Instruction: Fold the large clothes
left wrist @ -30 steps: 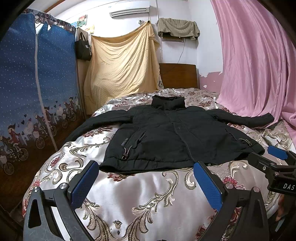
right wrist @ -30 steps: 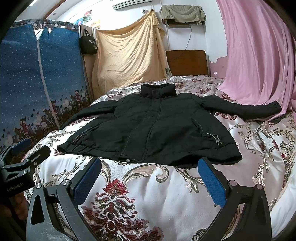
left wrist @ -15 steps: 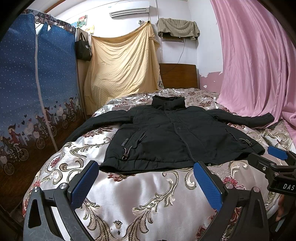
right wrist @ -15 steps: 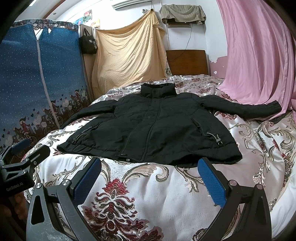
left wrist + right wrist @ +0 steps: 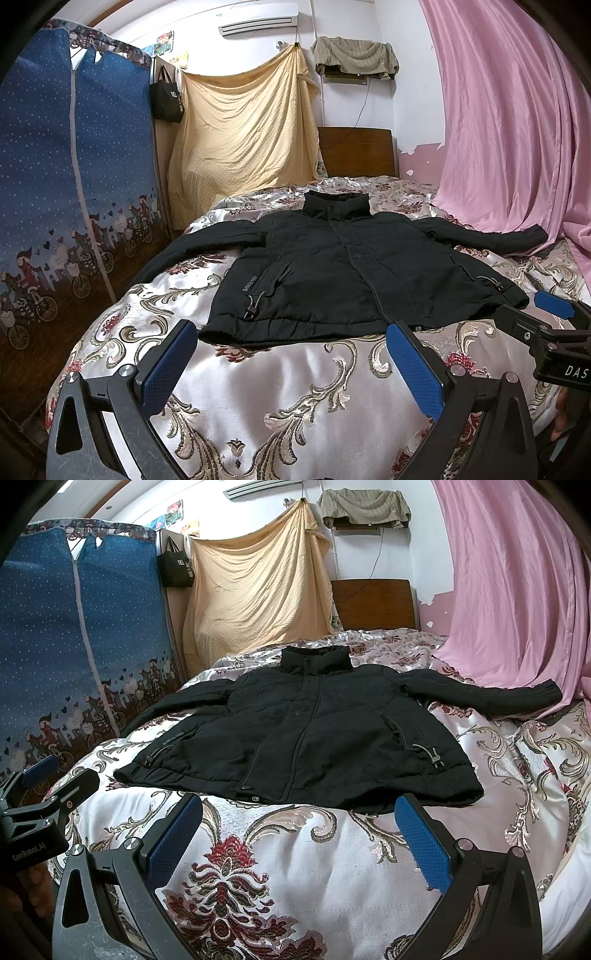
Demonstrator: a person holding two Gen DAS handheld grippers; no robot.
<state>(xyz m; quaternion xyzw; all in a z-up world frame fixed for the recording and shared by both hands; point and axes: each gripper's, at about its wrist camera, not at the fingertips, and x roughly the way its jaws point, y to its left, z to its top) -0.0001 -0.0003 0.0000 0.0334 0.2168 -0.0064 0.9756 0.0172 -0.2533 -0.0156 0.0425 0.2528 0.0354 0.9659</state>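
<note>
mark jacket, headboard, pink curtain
jacket (image 5: 332, 280): left wrist view, front panel by the zip.
headboard (image 5: 373, 603): right wrist view, middle of the wooden board.
pink curtain (image 5: 509, 129): left wrist view, hanging folds.

On the jacket (image 5: 343, 273), the end of one sleeve (image 5: 159, 264) is lost over the left edge of the bed (image 5: 280, 387). The small print (image 5: 249, 283) beside its pocket is too fine to be read fully. The handles of both grippers are cut off by the lower picture edges. Only a sliver of a hand (image 5: 559, 417) is seen in the left wrist view. The air conditioner (image 5: 258, 484) is clipped by the top edge of the right wrist view.
</note>
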